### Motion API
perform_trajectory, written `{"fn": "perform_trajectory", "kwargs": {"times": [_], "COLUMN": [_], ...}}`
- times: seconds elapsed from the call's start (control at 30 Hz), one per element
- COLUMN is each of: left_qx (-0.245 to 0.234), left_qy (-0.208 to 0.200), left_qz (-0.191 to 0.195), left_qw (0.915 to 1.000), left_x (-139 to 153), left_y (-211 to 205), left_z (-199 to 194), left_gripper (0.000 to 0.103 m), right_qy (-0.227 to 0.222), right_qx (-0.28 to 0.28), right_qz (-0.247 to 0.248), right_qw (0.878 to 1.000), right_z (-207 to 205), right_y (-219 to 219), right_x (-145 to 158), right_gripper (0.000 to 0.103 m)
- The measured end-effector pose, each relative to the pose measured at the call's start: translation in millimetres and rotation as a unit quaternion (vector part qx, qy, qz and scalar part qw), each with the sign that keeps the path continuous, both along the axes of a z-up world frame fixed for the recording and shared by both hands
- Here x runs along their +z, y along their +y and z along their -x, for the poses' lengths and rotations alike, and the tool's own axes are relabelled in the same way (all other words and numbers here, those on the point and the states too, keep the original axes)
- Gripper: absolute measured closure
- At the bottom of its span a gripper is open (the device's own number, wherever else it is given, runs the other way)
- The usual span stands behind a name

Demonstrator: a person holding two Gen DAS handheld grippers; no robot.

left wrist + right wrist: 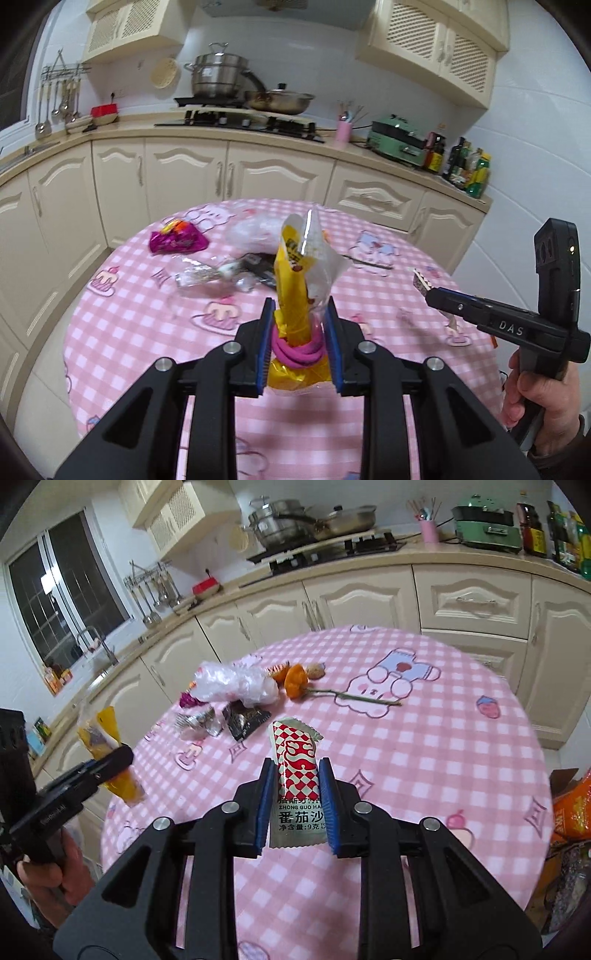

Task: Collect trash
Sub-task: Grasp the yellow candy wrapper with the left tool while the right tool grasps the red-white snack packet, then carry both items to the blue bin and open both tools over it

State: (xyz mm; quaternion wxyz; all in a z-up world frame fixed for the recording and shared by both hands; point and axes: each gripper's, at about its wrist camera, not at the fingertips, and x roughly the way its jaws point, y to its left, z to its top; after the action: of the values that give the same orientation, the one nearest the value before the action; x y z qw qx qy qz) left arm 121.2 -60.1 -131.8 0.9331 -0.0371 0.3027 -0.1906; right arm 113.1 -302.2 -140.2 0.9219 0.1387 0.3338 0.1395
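Left wrist view: the yellow wrapper (295, 280), partly clear plastic and bound with a pink band (297, 350), stands upright between the blue pads of the left gripper (299, 314). The jaws are narrowly parted and clamp the wrapper at the band, lifted above the pink checked bench (147, 314). On the bench beyond lie a magenta wrapper (177, 240), a clear crumpled wrapper (199, 275) and a white plastic bag (255, 230). At the right edge a hand (543, 398) carries the right gripper (430, 291), with a small serrated packet end poking out of its tip.

Right wrist view: the red-and-white checked sauce sachet (297, 775) lies lengthwise between the pads of the right gripper (297, 771), jaws closed on it, its top sticking out past the tips. Further across the bench (443, 757) sit the white plastic bag (236, 683), a black packet (245, 718), a silvery wrapper (201, 720) and an orange flower on a stem (295, 681). At the left the left gripper (122, 757) carries the yellow wrapper (105, 738); its pads are blurred there. At the right edge stands what looks like a bag or box of orange packaging (570, 812); its contents are unclear.
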Motion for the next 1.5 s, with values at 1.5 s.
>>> {"fn": "perform_trajectory", "kwargs": {"times": [1.5], "left_qx": [-0.350], "left_qy": [0.132], "left_qz": [-0.097], "left_qw": [0.9222], "left_x": [-116], "left_y": [-429], "left_z": [75], "left_gripper": [0.078], "right_qy": [0.089], "right_qx": [-0.326], "right_qz": [-0.161], "right_qw": [0.927], "right_z": [177], "right_y": [-338], "right_x": [-141], "right_gripper": [0.078]}}
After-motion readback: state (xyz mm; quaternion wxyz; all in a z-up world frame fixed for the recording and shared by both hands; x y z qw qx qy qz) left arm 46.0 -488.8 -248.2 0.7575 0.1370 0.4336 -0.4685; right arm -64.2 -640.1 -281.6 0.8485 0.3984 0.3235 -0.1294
